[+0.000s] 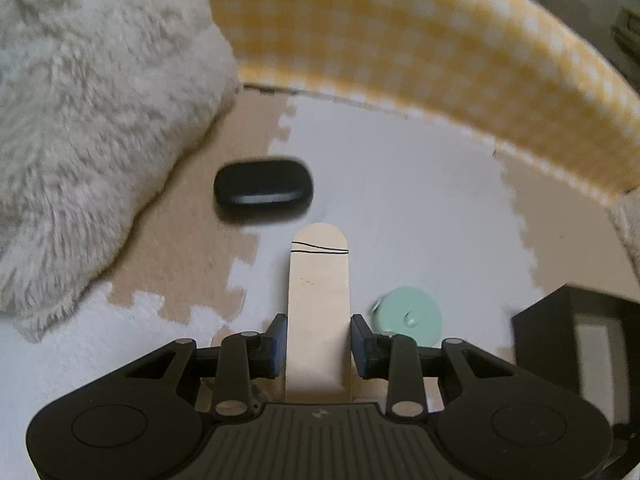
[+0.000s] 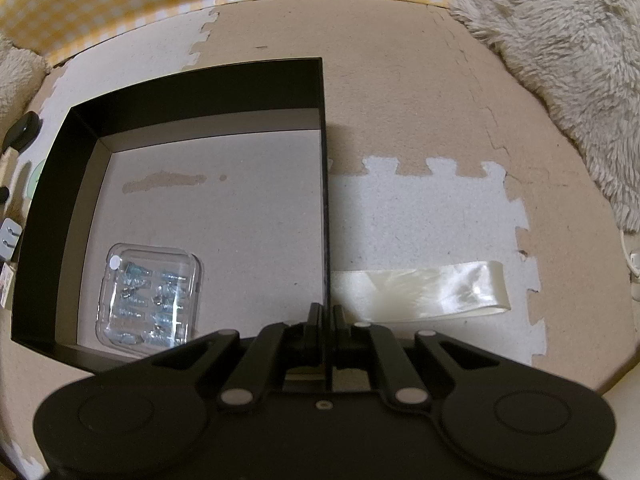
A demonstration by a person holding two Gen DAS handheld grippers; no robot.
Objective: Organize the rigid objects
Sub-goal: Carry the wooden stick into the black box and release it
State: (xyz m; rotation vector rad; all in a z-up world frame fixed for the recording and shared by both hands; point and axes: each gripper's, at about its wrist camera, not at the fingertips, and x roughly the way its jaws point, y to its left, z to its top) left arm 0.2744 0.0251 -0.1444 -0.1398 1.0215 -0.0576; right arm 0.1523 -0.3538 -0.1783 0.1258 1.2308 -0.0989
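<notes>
My left gripper [image 1: 319, 330] is shut on a flat wooden stick [image 1: 319, 280] that points forward over the foam mat. A black oval case [image 1: 264, 192] lies ahead to the left, and a mint round disc [image 1: 412, 314] lies just right of the fingers. My right gripper [image 2: 327, 320] is shut on the right wall of an open black box [image 2: 325, 184]. A clear plastic case [image 2: 150, 296] with small parts lies inside the box near its front left. The black oval case [image 2: 25, 130] also shows at the far left of the right wrist view.
A fluffy cream rug [image 1: 80, 120] lies to the left, and also at the right in the right wrist view [image 2: 568, 60]. A yellow checked wall [image 1: 400, 32] bounds the mat. A cream ribbon [image 2: 424, 290] lies right of the box. The black box corner [image 1: 576, 344] stands at the right.
</notes>
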